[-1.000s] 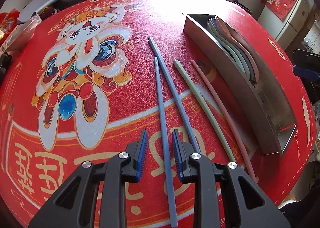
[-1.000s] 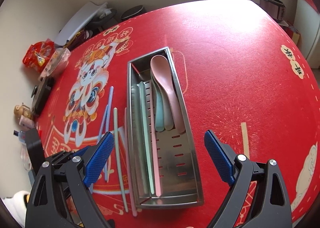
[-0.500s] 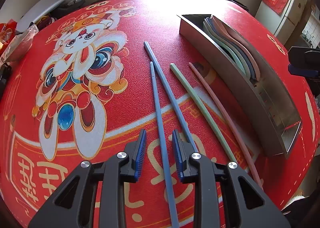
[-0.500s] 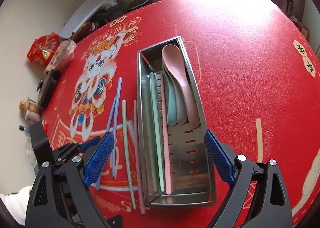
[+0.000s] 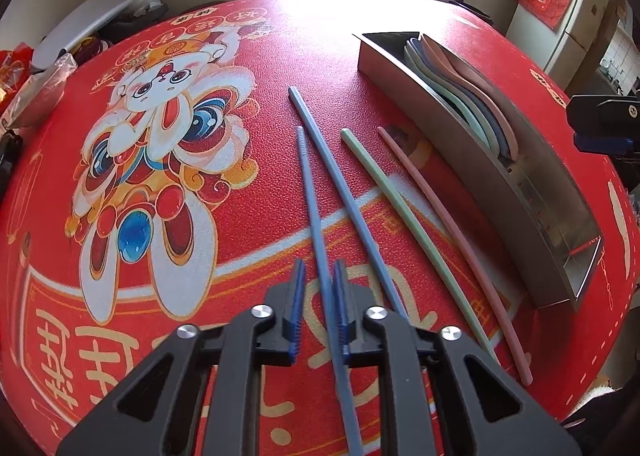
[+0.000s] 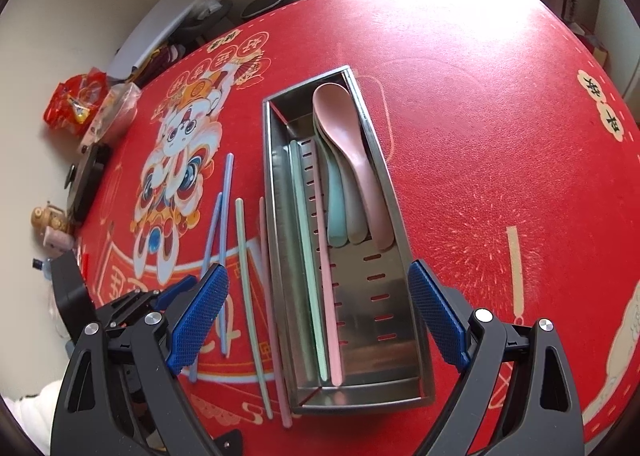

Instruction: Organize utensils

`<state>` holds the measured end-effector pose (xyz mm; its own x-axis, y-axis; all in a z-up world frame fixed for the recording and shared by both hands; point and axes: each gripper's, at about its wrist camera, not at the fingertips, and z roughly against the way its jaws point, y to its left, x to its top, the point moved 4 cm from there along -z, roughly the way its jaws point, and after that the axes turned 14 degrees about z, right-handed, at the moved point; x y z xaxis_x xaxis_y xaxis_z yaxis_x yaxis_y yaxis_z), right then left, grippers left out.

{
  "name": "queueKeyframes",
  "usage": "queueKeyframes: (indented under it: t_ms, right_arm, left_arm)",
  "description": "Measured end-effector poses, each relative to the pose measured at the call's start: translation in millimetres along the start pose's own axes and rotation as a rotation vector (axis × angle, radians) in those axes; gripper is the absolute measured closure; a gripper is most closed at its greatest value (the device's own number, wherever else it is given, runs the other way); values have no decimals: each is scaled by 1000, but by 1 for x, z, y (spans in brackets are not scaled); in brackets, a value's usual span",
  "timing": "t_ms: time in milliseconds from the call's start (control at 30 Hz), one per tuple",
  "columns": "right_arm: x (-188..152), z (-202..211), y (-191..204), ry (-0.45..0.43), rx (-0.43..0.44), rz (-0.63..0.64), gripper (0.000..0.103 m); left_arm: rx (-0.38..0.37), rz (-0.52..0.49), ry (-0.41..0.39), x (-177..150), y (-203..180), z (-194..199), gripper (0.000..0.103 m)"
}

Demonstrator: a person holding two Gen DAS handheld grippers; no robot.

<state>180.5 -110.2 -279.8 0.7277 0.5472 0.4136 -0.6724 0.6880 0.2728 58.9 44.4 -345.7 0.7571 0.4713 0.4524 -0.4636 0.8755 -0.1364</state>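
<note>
Left gripper (image 5: 318, 310) clamps the thin blue plastic chopstick (image 5: 310, 192); its twin at one o'clock may snag. Right gripper (image 6: 318, 320) gapes empty

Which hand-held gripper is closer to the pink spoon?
The right one. The right hand-held gripper hangs open over the metal tray holding the pink spoon. The left hand-held gripper is off beside the tray, shut on a blue chopstick.
</note>
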Motion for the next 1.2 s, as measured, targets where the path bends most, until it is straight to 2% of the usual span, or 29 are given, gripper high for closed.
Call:
queueKeyframes:
  t_ms: [233,633,867,967,1000,1033,1133,1200]
  right_arm:
    - [0,3,7,-8,-6,3,15]
    - [6,-5,39,-15,-16,50,15]
    - [9,-20,74,2,-17,121,15]
    - [10,-30,95,11,11,167,16]
    - [11,-34,102,13,26,176,18]
    - [11,-38,108,20,39,182,30]
    - [10,-54,123,51,47,193,38]
    - [9,-64,131,70,43,199,46]
  left_arm:
    - [-45,75,3,-2,16,6,98]
    - [-85,199,-114,9,61,50,98]
    - [-69,274,-163,4,100,73,98]
    - [-62,300,-170,-1,118,80,98]
    - [-59,308,-171,-4,124,82,98]
    - [-57,316,-172,-6,130,84,98]
    - [-54,330,-172,-13,145,89,98]
    - [-55,334,-173,-17,155,92,98]
